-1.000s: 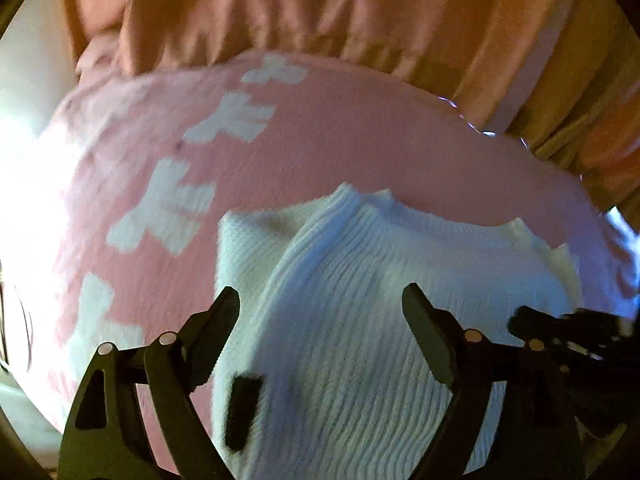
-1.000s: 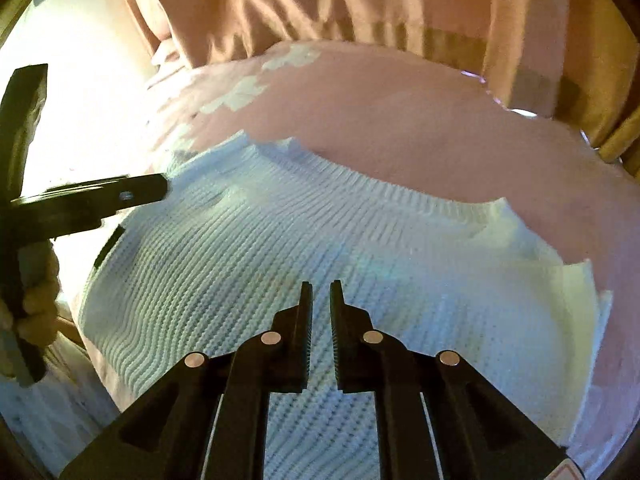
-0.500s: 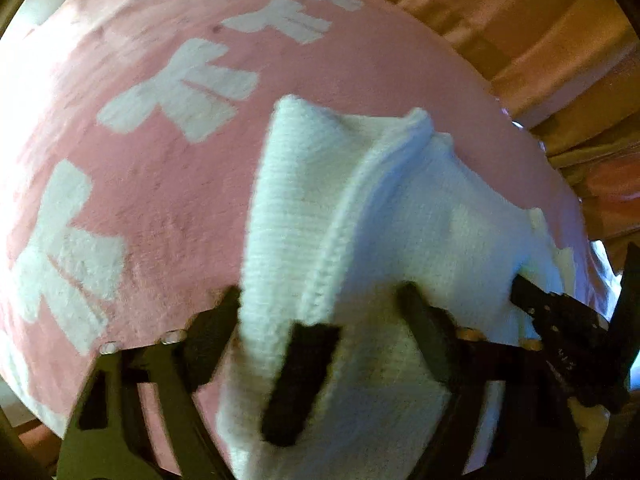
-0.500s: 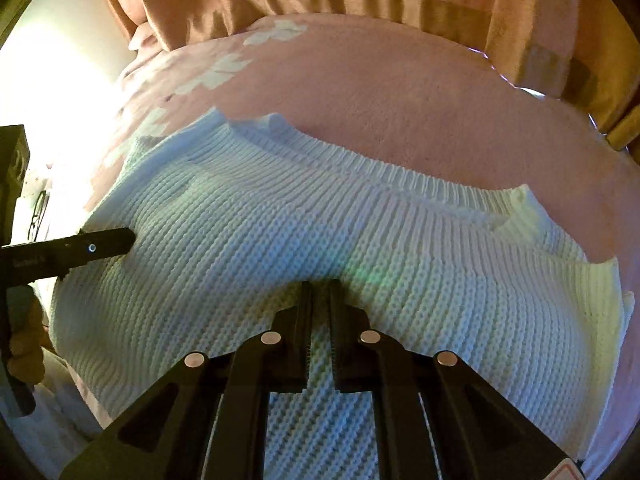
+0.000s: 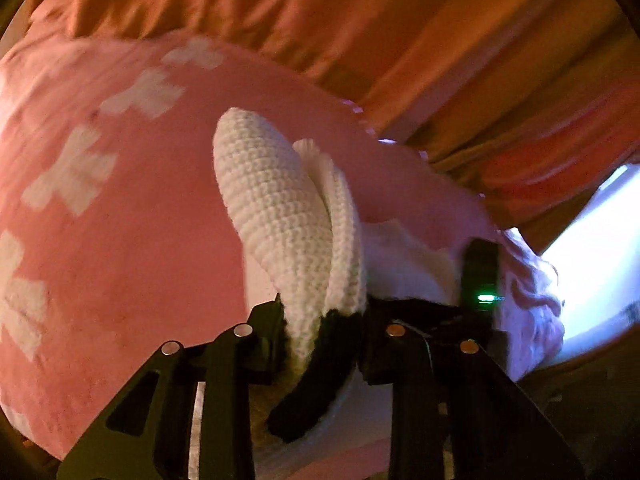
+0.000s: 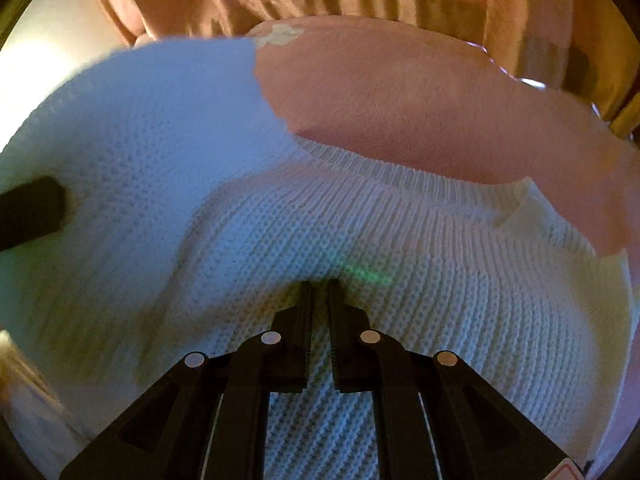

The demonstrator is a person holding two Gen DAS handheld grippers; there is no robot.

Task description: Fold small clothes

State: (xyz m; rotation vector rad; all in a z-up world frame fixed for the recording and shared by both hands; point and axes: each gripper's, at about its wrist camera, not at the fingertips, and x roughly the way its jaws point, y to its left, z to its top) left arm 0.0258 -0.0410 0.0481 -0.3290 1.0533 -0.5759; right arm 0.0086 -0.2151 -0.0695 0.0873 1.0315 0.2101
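Observation:
A small white knit sweater (image 6: 400,280) lies on a pink blanket (image 6: 420,108). My left gripper (image 5: 324,320) is shut on the sweater's left edge (image 5: 280,208) and holds it lifted off the blanket, with a black tag (image 5: 316,384) hanging between the fingers. In the right wrist view that lifted part (image 6: 140,128) rises at the left. My right gripper (image 6: 319,292) is shut with its tips pressed on the middle of the sweater. It also shows in the left wrist view (image 5: 480,276) as a dark body with a green light, at the right.
The pink blanket (image 5: 100,260) has white cross-shaped marks (image 5: 148,92). Orange curtains (image 5: 360,28) hang behind the blanket. A bright window (image 5: 600,248) is at the right in the left wrist view.
My left gripper has closed on the sweater's left edge and lifted it up and toward the right. My right gripper has stayed shut on the sweater's middle.

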